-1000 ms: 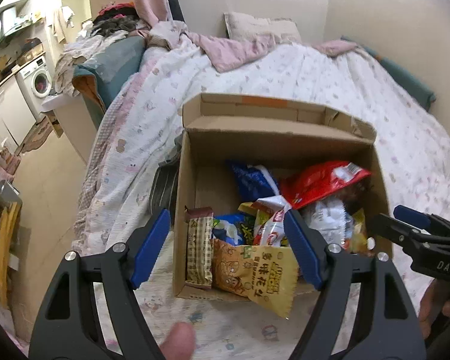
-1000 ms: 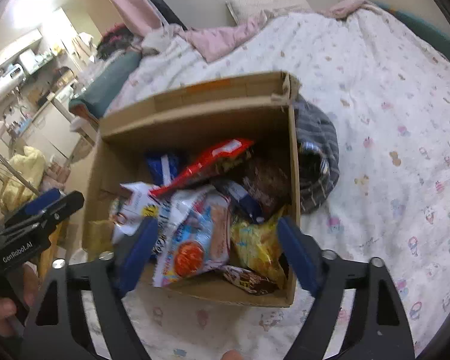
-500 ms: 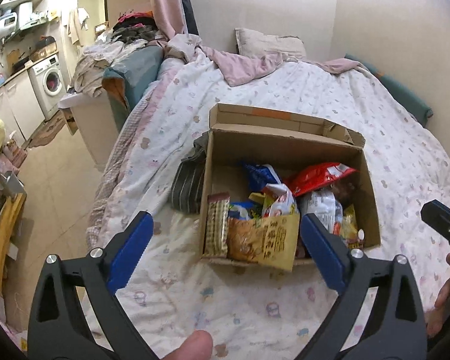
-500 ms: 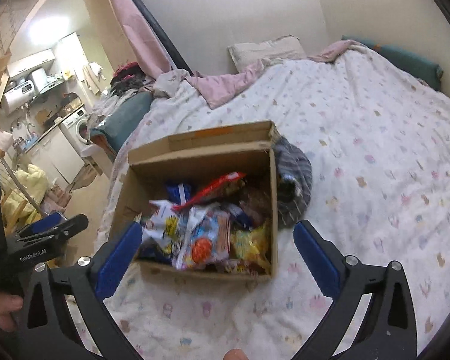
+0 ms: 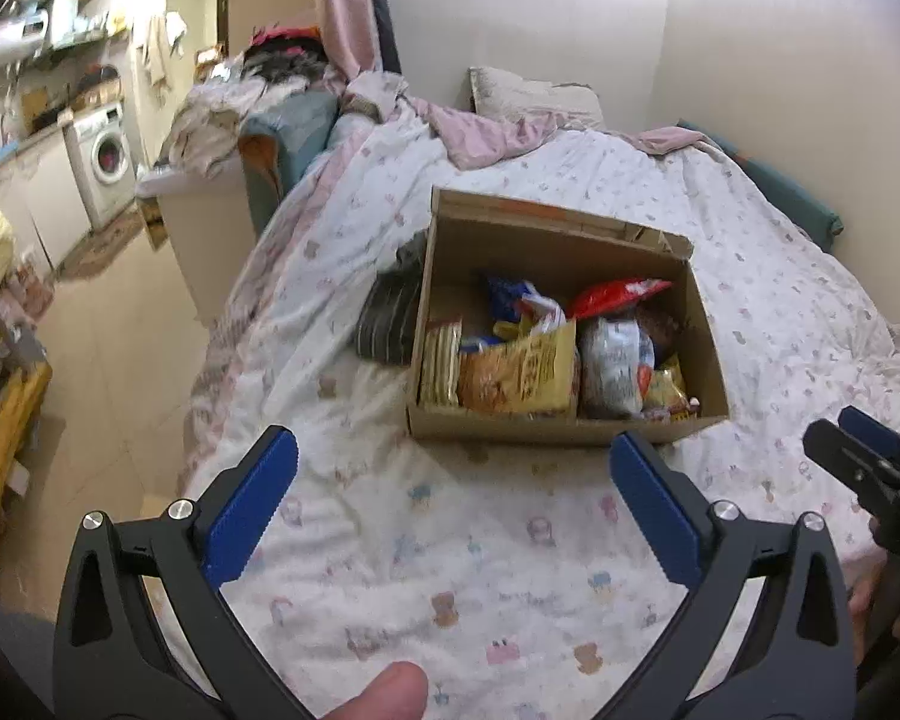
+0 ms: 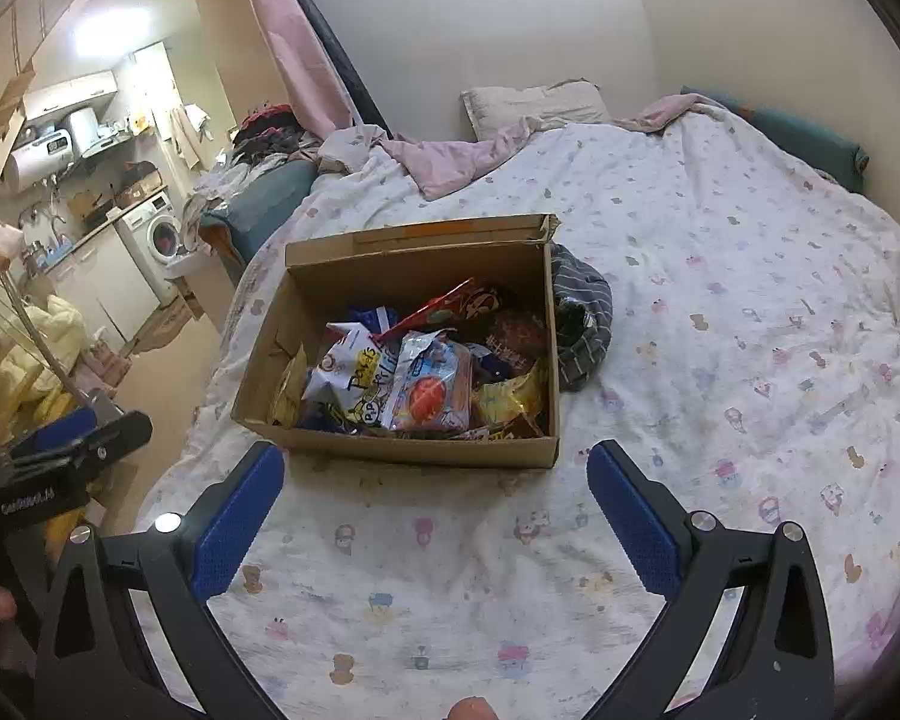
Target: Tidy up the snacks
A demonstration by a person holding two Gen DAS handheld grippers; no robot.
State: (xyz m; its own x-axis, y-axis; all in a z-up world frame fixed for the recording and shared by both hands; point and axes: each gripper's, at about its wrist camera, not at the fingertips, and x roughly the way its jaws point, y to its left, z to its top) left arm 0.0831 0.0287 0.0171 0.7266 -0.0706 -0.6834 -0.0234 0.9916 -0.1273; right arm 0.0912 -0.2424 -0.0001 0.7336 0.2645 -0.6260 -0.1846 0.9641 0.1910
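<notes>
A: How was the light around the open brown cardboard box (image 6: 390, 450)?

B: Soft and even. The white patterned bedspread (image 6: 720, 312) beside it was bright, and only a faint shadow lay along the box's near wall.

A: Any glare?

B: Yes, far left of the box a ceiling light (image 6: 111, 33) had blown out to white, and the pale wall (image 5: 570, 12) behind the box was washed out.

A: Sharpness?

B: Slightly soft; fisheye bending and black corners ringed both views.
</notes>
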